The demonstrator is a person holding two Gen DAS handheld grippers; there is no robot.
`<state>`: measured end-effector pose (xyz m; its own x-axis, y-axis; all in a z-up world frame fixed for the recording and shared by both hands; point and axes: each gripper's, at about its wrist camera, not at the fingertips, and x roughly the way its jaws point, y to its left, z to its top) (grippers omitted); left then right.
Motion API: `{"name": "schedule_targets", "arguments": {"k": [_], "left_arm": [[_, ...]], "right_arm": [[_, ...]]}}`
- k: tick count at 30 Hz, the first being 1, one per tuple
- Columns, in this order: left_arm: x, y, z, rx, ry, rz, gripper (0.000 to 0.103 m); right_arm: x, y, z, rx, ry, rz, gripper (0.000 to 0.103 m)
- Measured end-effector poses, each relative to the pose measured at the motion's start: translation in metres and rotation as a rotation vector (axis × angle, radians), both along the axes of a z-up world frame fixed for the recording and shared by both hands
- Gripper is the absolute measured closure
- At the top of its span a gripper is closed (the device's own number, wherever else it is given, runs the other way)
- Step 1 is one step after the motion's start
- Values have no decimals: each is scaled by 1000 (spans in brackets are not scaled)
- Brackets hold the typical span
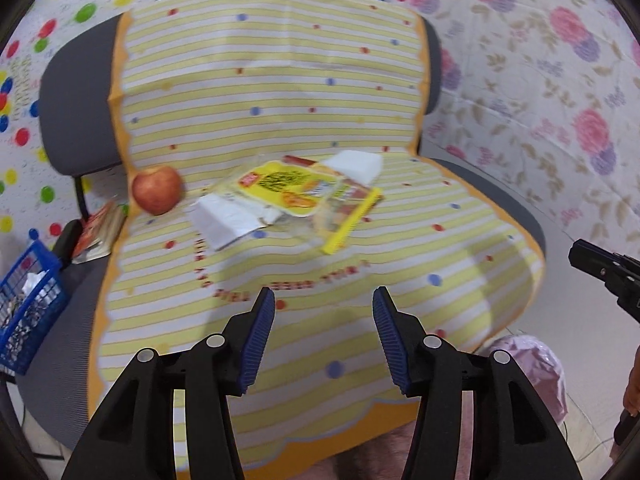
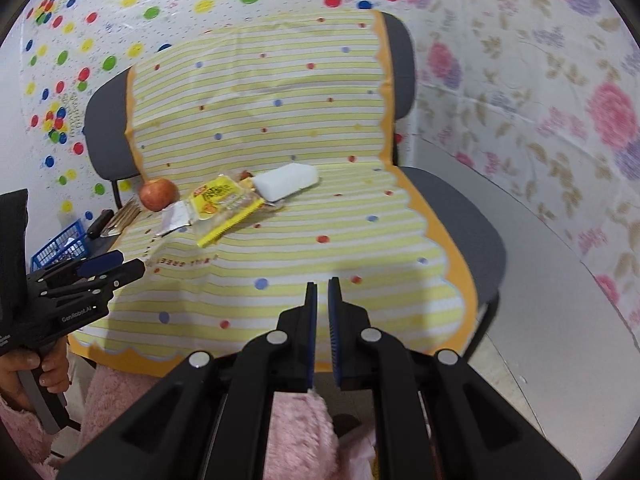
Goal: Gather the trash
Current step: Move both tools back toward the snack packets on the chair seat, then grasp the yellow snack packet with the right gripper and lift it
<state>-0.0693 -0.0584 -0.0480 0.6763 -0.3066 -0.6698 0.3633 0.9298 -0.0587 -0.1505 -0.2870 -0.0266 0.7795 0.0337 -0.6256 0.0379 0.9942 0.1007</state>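
On a chair seat covered by a yellow-striped cloth point(image 1: 304, 320) lie a yellow snack wrapper point(image 1: 300, 192) point(image 2: 224, 200), a torn white wrapper piece point(image 1: 228, 216) point(image 2: 176, 218), a white block point(image 1: 356, 166) point(image 2: 286, 182) and a red apple point(image 1: 157, 189) point(image 2: 158, 193). My left gripper point(image 1: 324, 300) hovers open over the seat's front, well short of the wrappers, with nothing between its fingers. My right gripper point(image 2: 322, 286) is shut and empty above the seat's front edge. The left gripper point(image 2: 120, 266) also shows at the left of the right wrist view, held by a hand.
A blue basket point(image 1: 28, 312) point(image 2: 60, 246) holding crumpled trash stands on the floor left of the chair, with a flat packet point(image 1: 98, 232) beside it. A pink plastic bag point(image 1: 532, 376) lies at the chair's front right. Patterned sheets cover the walls behind.
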Motion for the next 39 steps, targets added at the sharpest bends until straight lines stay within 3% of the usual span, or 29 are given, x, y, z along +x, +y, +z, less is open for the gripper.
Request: {"name": "schedule_targets", "arguments": {"k": [6, 9, 11, 13, 17, 24, 32, 39], "left_arm": [[14, 28, 6, -7, 2, 88, 50], [20, 40, 9, 3, -12, 128, 44], [27, 47, 9, 8, -11, 151, 43], [37, 54, 6, 18, 1, 176, 40], [54, 61, 2, 51, -2, 219, 37], [86, 75, -4, 69, 9, 272, 29], [103, 79, -15, 64, 31, 280, 29], [107, 85, -22, 60, 49, 285, 29]], "right_arm": [[35, 23, 7, -10, 7, 90, 97], [55, 32, 4, -9, 24, 134, 97], [69, 36, 1, 4, 36, 155, 91], [85, 41, -3, 13, 46, 178, 69], [114, 49, -11, 5, 58, 206, 64], [168, 61, -28, 0, 75, 272, 36], [225, 76, -49, -26, 124, 314, 34], [233, 78, -72, -52, 195, 307, 35]]}}
